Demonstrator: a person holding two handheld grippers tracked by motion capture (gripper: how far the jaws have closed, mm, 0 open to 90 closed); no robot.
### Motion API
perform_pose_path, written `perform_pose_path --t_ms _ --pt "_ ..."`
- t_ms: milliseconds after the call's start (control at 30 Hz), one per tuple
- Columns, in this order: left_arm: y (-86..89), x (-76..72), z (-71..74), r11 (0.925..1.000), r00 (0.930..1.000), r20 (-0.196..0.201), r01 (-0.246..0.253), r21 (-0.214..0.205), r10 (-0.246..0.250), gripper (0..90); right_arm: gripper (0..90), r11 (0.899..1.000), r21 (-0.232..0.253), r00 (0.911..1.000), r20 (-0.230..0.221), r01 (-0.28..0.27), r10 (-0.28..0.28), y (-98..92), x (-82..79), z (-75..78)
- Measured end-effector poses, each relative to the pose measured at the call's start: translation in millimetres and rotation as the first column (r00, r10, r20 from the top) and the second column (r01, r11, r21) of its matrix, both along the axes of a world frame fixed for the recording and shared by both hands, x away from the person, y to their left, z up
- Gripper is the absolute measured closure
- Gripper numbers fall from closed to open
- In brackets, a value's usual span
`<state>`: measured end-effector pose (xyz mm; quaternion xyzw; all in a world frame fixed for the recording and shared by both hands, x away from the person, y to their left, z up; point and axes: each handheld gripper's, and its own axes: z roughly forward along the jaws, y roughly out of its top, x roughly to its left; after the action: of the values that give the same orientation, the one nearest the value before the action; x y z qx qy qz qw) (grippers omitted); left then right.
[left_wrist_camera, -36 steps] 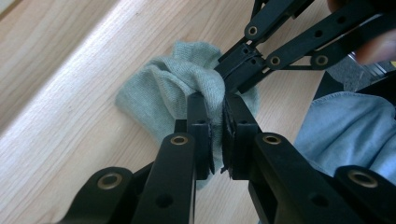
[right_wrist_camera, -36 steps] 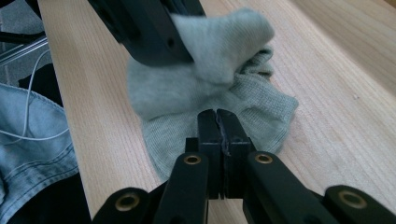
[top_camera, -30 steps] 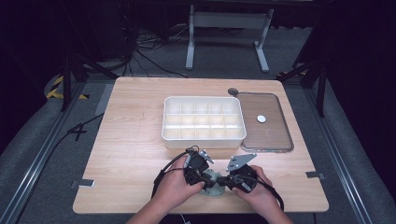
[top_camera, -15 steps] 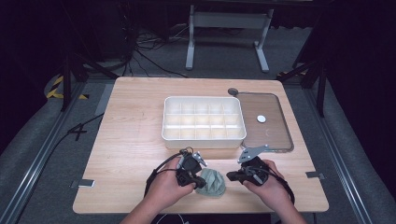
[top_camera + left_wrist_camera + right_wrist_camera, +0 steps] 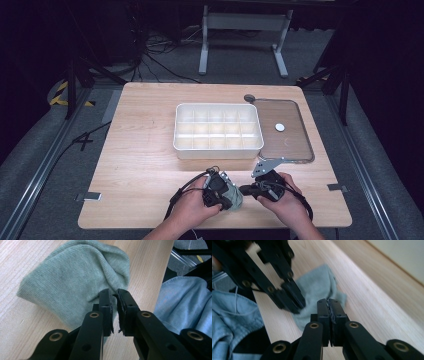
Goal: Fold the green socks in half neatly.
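A grey-green knitted cloth (image 5: 236, 196) lies bunched near the table's front edge, between the two hands. My left gripper (image 5: 226, 196) comes down onto its near side. In the left gripper view its jaws (image 5: 113, 293) stand almost together, with creases of the cloth (image 5: 70, 282) running into the narrow gap. Those jaws have just been closing and then eased slightly apart. My right gripper (image 5: 245, 189) points left at the cloth's right edge. Its jaws (image 5: 328, 301) are pressed together over the cloth (image 5: 319, 285), and I cannot tell whether fabric is caught. The left gripper (image 5: 294, 302) shows beside them.
A white tray (image 5: 218, 150) with several compartments stands at the table's middle. To its right lies a clear lid (image 5: 295, 150) with a small white disc (image 5: 280, 127) on it. The person's jeans (image 5: 182, 302) sit just past the front edge.
The hands parted a little and came back together at the cloth. The left gripper sank onto the cloth, which now looks more bunched. The right gripper slid left to its edge.
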<state>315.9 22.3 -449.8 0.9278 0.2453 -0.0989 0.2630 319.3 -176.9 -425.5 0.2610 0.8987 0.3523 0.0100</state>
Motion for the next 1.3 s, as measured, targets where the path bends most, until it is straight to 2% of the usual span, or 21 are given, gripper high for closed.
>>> perform_pose_path --t_ms 33,100,167,200,233,267,300,333,400,433,500,533,600,700,833,933,1033,1133,1200,1233,1300 --pt "-1.0 -1.8 -0.2 0.9999 0.9998 0.008 -0.017 -0.001 0.017 81.9 87.9 1.000 0.019 1.0000 0.009 -0.002 0.001 2.4 -1.3 0.8" --pt "-1.3 -2.2 0.4 1.0000 0.9999 0.011 -0.009 0.002 0.009 80.7 87.4 0.999 0.046 0.9992 0.036 -0.021 0.019 10.5 -4.2 -0.3" --pt "-1.1 -2.5 0.6 1.0000 0.9999 0.011 -0.009 0.000 0.009 79.3 87.1 0.999 0.048 0.9990 0.039 -0.026 0.024 12.9 -4.7 -1.7" --pt "-0.3 -2.7 1.1 0.9998 0.9999 0.001 -0.015 -0.014 0.015 79.3 86.4 0.999 0.040 0.9991 0.034 -0.027 0.026 16.6 -5.7 -4.6" --pt "0.7 -2.6 1.9 0.9988 0.9993 -0.026 -0.027 -0.040 0.026 78.6 85.0 0.999 0.021 0.9993 0.020 -0.033 0.033 19.2 -5.3 -9.9" --pt "4.1 0.6 3.9 0.9979 0.9980 -0.063 -0.012 -0.064 0.008 79.4 84.0 0.999 0.009 0.9992 0.021 -0.035 0.035 19.3 -4.7 -13.4" --pt "11.1 5.8 8.7 0.9923 0.9954 -0.093 -0.036 -0.118 0.025 80.5 84.2 1.000 0.000 0.9997 0.013 -0.021 0.021 19.2 -4.7 -16.5" --pt "11.1 5.8 8.7 0.9923 0.9954 -0.093 -0.036 -0.118 0.025 82.3 84.2 1.000 0.000 0.9997 0.013 -0.021 0.021 19.2 -4.7 -16.5" --pt "19.5 13.0 13.6 0.9833 0.9939 -0.077 -0.091 -0.158 0.080 83.1 84.4 0.999 -0.033 0.9999 0.003 -0.016 0.016 19.4 -3.0 -21.8" --pt "21.5 15.7 13.2 0.9815 0.9936 -0.059 -0.105 -0.160 0.097 84.1 84.4 0.999 -0.034 0.9998 0.003 -0.020 0.020 19.9 -2.7 -23.0" --pt "21.1 20.0 9.7 0.9875 0.9924 0.027 -0.117 -0.106 0.120 86.7 84.4 0.999 -0.048 0.9997 0.004 -0.023 0.023 21.1 -3.7 -24.4" --pt "19.2 21.5 5.3 0.9895 0.9912 0.044 -0.121 -0.079 0.125 88.0 84.4 0.999 -0.048 0.9996 0.010 -0.026 0.027 21.2 -3.9 -25.3" --pt "16.1 23.2 -3.9 0.9915 0.9912 0.036 -0.126 -0.032 0.127 89.9 84.1 0.999 -0.046 0.9996 0.009 -0.027 0.027 19.9 -4.5 -26.6" --pt "15.6 22.1 -3.5 0.9900 0.9900 0.018 -0.140 -0.022 0.140 90.0 80.9 0.999 -0.040 0.9998 0.000 -0.019 0.019 16.0 -4.8 -27.3" --pt "14.1 18.4 -2.9 0.9877 0.9873 0.028 -0.156 -0.016 0.156 89.9 79.0 1.000 -0.017 1.0000 -0.009 0.000 0.000 10.7 -5.5 -21.1" --pt "12.9 15.8 -2.4 0.9857 0.9851 0.036 -0.168 -0.007 0.168 89.9 77.3 1.000 0.010 0.9990 0.044 0.010 -0.011 10.8 -9.4 -7.0" --pt "13.9 13.7 -2.9 0.9829 0.9826 0.028 -0.183 -0.015 0.184 89.7 76.6 1.000 0.018 0.9970 0.077 -0.003 0.001 19.4 -14.1 -5.2" --pt "16.1 13.3 -1.9 0.9832 0.9831 0.022 -0.182 -0.019 0.182 89.3 80.8 0.998 -0.053 0.9984 0.053 -0.018 0.021 29.2 -14.3 -15.4" --pt "19.4 13.3 1.1 0.9846 0.9853 -0.002 -0.171 -0.037 0.171 87.2 83.0 0.996 -0.090 0.9996 0.024 -0.011 0.013 30.7 -12.3 -23.5" --pt "19.4 13.3 1.1 0.9846 0.9853 -0.002 -0.171 -0.037 0.171 85.8 83.0 0.996 -0.090 0.9996 0.024 -0.011 0.013 30.7 -12.3 -23.5" --pt "24.4 13.6 6.3 0.9861 0.9874 0.012 -0.157 -0.054 0.158 84.6 84.9 0.997 -0.076 0.9997 -0.011 0.020 -0.021 28.4 -9.6 -26.2"
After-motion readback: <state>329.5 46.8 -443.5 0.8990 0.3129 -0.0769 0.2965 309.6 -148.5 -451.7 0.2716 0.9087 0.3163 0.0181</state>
